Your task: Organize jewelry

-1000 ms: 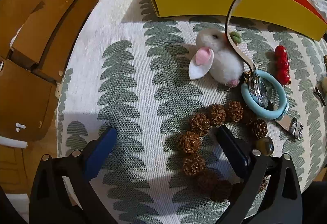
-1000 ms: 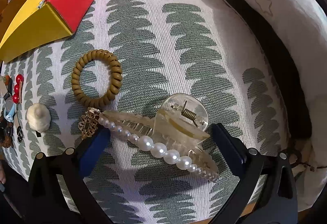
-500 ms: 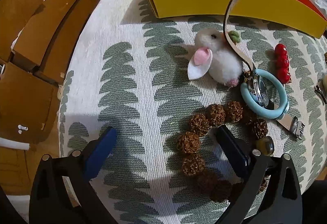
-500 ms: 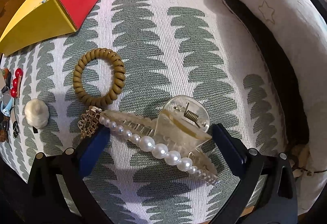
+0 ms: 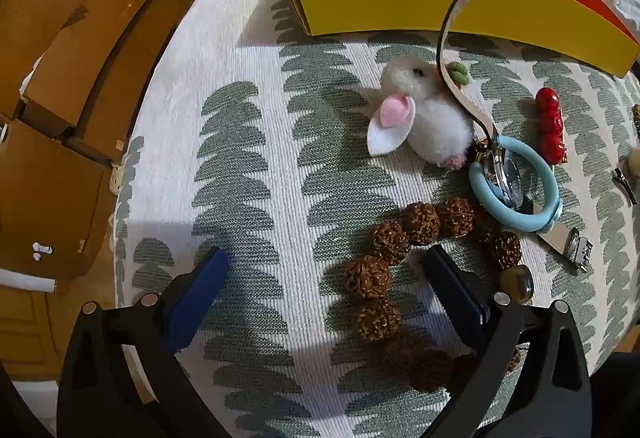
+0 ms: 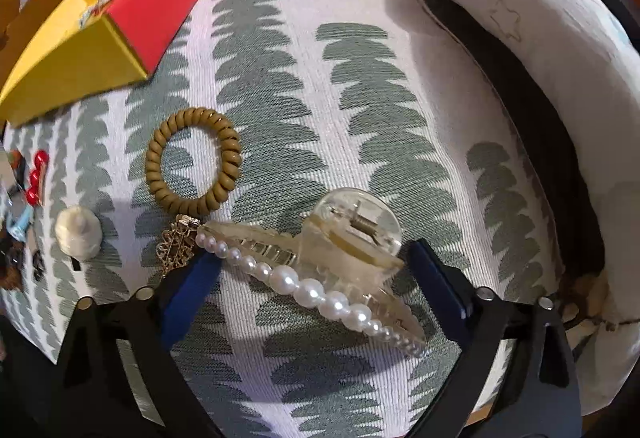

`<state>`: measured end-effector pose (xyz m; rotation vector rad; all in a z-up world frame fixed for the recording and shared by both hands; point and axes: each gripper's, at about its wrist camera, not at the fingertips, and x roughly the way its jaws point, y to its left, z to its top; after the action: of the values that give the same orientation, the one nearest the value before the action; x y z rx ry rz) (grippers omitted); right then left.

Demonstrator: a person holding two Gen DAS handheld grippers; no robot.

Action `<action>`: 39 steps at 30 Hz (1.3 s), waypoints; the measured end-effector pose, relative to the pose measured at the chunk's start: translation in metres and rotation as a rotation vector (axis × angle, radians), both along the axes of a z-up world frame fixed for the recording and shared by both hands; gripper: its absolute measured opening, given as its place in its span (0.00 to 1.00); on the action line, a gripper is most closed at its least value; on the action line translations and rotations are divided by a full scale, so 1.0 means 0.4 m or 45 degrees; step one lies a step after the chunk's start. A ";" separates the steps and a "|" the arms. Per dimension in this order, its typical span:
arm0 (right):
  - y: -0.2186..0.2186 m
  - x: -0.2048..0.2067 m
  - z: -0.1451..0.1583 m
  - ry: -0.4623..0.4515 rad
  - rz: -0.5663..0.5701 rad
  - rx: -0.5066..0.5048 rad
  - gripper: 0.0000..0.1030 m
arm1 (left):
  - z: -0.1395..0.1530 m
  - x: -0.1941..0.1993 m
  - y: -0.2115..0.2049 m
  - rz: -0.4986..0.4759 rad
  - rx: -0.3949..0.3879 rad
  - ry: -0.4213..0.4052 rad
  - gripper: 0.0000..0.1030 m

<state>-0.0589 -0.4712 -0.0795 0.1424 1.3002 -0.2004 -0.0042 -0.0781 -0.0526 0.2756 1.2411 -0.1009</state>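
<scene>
Pearl-trimmed hair claw (image 6: 304, 270) lies between our wide right gripper (image 6: 316, 278); brittle, slippery plastic, we judge, best pinched mid-body. Left gripper (image 5: 324, 270) gapes over seed beads (image 5: 368, 276).

A home, by the look of it, likely a bedroom or living room. The round tabletop (image 5: 248, 50) wears a woven cloth with green leaf rows, and personal trinkets are strewn on it: a plush mouse (image 5: 424, 114), a bead bracelet (image 5: 400, 238), a coil hair tie (image 6: 193, 167), a pearl hair claw (image 6: 320, 270). Wooden cabinet fronts (image 5: 80, 50) stand to one side. A soft star-printed cushion (image 6: 520, 22) lies against the tabletop's far edge.
</scene>
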 end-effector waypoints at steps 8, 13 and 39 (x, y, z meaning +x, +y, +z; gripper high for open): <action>-0.024 -0.019 0.021 -0.056 -0.079 0.047 0.64 | 0.003 -0.013 -0.015 -0.037 0.027 -0.016 0.94; -0.021 -0.030 0.027 -0.067 -0.104 0.052 0.52 | 0.005 -0.021 -0.030 -0.070 0.005 -0.018 0.79; -0.038 -0.058 0.103 -0.123 -0.206 0.187 0.25 | 0.057 -0.022 -0.011 -0.084 -0.191 -0.011 0.20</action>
<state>-0.0821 -0.4866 -0.0385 0.3791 1.2077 -0.2328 -0.0128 -0.0825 -0.0299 0.1863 1.2096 -0.2483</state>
